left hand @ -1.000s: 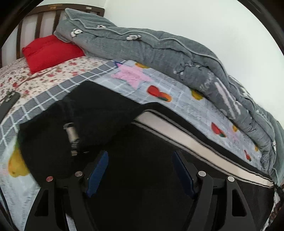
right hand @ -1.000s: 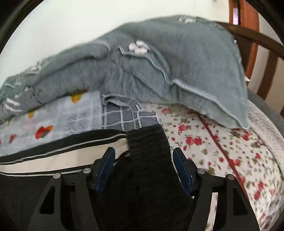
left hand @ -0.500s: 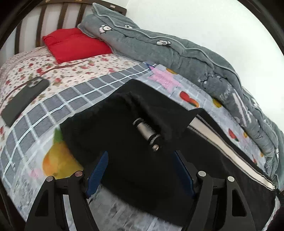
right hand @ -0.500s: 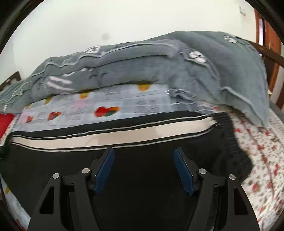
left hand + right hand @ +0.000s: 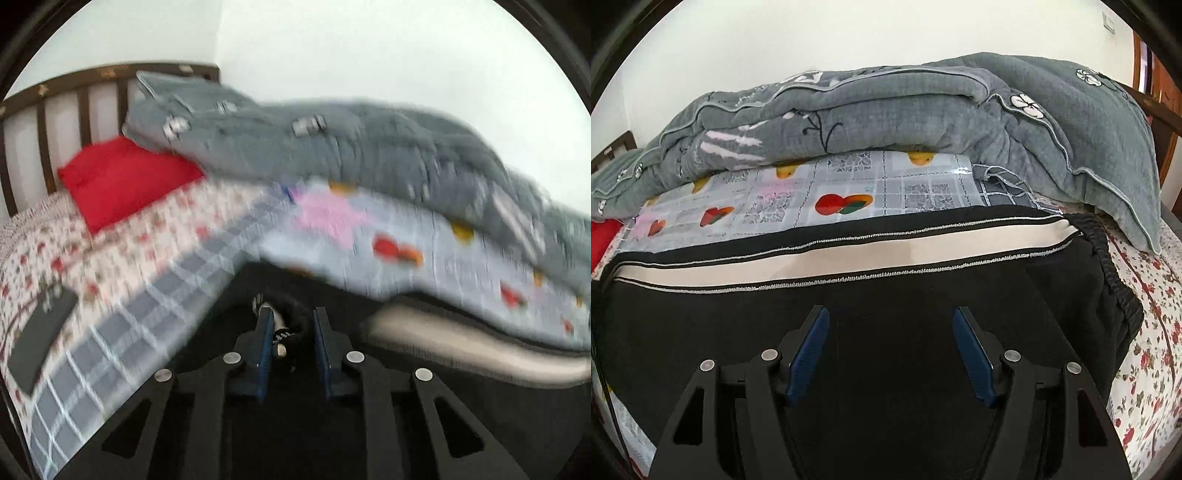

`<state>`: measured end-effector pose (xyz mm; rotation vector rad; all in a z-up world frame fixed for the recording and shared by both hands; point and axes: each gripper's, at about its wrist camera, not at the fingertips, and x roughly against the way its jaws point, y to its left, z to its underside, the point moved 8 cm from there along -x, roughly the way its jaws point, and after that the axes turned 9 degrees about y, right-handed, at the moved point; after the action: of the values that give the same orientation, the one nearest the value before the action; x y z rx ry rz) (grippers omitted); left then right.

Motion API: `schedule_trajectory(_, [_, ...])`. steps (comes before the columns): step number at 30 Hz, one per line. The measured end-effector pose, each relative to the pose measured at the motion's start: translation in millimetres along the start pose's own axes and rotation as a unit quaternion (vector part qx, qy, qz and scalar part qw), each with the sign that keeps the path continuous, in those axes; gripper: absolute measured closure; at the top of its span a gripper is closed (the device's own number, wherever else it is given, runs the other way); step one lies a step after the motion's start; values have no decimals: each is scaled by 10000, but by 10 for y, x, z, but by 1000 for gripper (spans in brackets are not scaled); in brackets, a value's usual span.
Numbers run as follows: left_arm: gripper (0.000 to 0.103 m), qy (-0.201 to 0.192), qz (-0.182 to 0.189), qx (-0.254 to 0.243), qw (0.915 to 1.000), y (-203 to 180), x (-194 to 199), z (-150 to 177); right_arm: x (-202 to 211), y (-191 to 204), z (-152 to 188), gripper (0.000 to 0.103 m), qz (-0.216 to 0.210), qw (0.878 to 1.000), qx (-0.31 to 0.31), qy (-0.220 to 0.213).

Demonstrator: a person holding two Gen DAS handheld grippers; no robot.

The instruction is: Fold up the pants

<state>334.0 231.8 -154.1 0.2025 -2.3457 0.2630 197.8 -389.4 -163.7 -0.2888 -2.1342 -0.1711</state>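
Black pants (image 5: 923,295) with a cream side stripe (image 5: 849,254) lie flat along the bed (image 5: 1145,332), waistband (image 5: 1115,280) toward the floral sheet; left hand-held gripper (image 5: 291,332) is pinched nearly closed on a bunched black end of the pants, drawcord showing between its pads, judged ready to carry that end over; view blurred; right hand-held gripper (image 5: 890,350) stands wide apart, holding nothing, poised above the cloth, probably to steady it; grey quilt (image 5: 923,110) piled behind.

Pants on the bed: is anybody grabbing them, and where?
Yes. The left hand-held gripper is shut on the black pants, pinching a bunched dark edge with a drawstring end. The right hand-held gripper is open above them, holding nothing.
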Motion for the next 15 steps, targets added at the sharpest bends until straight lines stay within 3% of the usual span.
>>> schedule_trajectory(2, [82,-77,127,353,9993,109,-7,-176,-29,30,5,35,-11,10000,-1,22])
schedule_trajectory(4, [58,37,240,681,9974,198,-71,-283,-63,59,10,35,-19,10000,-18,53])
schedule_trajectory(5, [32,117,177,782,9967,243,-96,-306,-75,78,20,35,-27,10000,-15,62])
schedule_trajectory(6, [26,101,139,822,9965,279,-105,-315,-88,99,39,35,-28,10000,-1,67])
schedule_trajectory(10, [26,24,137,598,9981,327,-75,-228,-122,153,86,35,-20,9999,48,100])
schedule_trajectory(15, [26,408,203,718,9964,375,-141,-12,-104,187,120,35,-123,9999,-28,112])
